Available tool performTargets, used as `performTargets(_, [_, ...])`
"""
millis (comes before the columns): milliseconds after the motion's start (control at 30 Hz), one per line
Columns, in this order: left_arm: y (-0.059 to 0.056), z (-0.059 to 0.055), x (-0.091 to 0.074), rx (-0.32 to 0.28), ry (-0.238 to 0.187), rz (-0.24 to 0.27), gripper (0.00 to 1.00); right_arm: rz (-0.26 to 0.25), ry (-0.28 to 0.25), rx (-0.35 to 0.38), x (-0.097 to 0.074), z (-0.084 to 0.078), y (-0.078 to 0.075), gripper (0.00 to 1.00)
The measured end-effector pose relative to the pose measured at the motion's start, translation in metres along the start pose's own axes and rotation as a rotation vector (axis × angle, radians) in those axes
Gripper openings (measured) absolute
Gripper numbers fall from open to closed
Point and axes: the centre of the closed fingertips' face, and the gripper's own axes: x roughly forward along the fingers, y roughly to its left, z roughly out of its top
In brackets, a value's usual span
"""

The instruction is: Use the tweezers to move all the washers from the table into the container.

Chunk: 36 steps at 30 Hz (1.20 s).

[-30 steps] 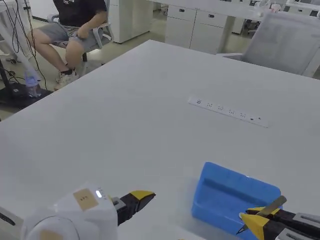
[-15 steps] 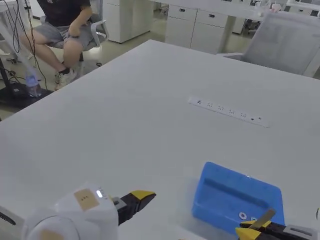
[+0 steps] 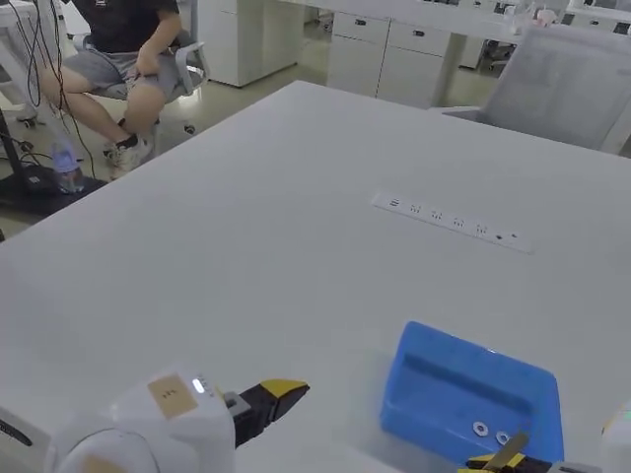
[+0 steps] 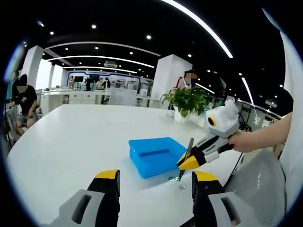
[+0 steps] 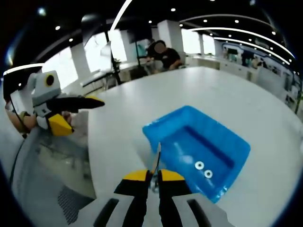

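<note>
A blue container [image 3: 471, 392] sits on the white table [image 3: 256, 246] near its front edge, with two washers [image 3: 491, 432] lying inside. The same washers [image 5: 203, 169] lie on the container's [image 5: 199, 146] floor in the right gripper view. My right gripper [image 5: 155, 176] is shut on thin metal tweezers [image 5: 156, 160], whose tip points down beside the container's near wall. In the left gripper view those tweezers [image 4: 187, 153] reach down to loose washers [image 4: 178, 181] on the table beside the container [image 4: 155, 155]. My left gripper [image 4: 156, 182] stands open and empty, left of the container [image 3: 276, 392].
A white power strip [image 3: 454, 223] lies farther back on the table. A person sits on a chair [image 3: 123, 44] beyond the table's far left corner. A grey chair [image 3: 567, 84] stands at the back right. A potted plant [image 4: 187, 100] stands behind the container.
My right gripper has drawn back with the tweezers from over the container toward the near edge. Two washers now show on the container's floor. The left gripper has stayed put.
</note>
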Motion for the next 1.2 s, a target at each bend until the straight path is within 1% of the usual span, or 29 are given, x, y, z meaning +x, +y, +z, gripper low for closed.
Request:
performTargets(100, [0.000, 0.000, 0.000, 0.000, 0.001, -0.001, 0.60, 0.000, 0.001, -0.005, 0.001, -0.001, 0.001, 0.04])
performTargets(200, [-0.001, 0.000, 0.000, 0.000, 0.003, -0.005, 0.60, -0.012, -0.004, -0.015, 0.001, -0.001, 0.000, 0.04])
performTargets(300, [-0.001, 0.000, 0.000, 0.001, 0.004, -0.005, 0.60, -0.007, -0.008, -0.009, 0.002, -0.001, 0.002, 0.04])
performTargets(367, [-0.002, 0.002, 0.000, 0.019, -0.006, -0.002, 0.58, -0.013, -0.009, -0.031, 0.002, -0.001, 0.003, 0.04])
performTargets(500, [-0.002, 0.000, 0.001, 0.013, 0.004, -0.006, 0.58, -0.018, -0.015, -0.083, 0.001, -0.002, 0.009, 0.04])
performTargets(633, [-0.002, 0.000, 0.001, 0.014, 0.003, -0.007, 0.58, -0.028, -0.011, -0.171, -0.001, -0.004, 0.013, 0.04])
performTargets(733, [-0.002, 0.000, 0.001, 0.016, 0.002, -0.006, 0.58, -0.030, -0.014, -0.173, -0.002, -0.005, 0.013, 0.04])
performTargets(800, [-0.002, 0.001, 0.000, 0.016, 0.000, -0.006, 0.58, -0.036, -0.024, -0.155, -0.003, -0.004, 0.011, 0.04])
performTargets(833, [-0.002, 0.001, 0.000, 0.016, -0.001, -0.004, 0.58, -0.036, -0.030, -0.128, -0.004, -0.004, 0.009, 0.04])
performTargets(900, [-0.001, 0.001, 0.000, 0.015, -0.003, -0.004, 0.58, -0.036, -0.032, -0.112, -0.004, -0.004, 0.008, 0.04])
performTargets(967, [-0.001, 0.001, 0.000, 0.016, -0.004, -0.002, 0.58, -0.037, -0.030, -0.099, -0.004, -0.004, 0.008, 0.04])
performTargets(1200, [0.000, 0.002, 0.000, 0.017, -0.007, 0.000, 0.57, -0.039, -0.011, -0.089, -0.006, -0.005, 0.009, 0.03])
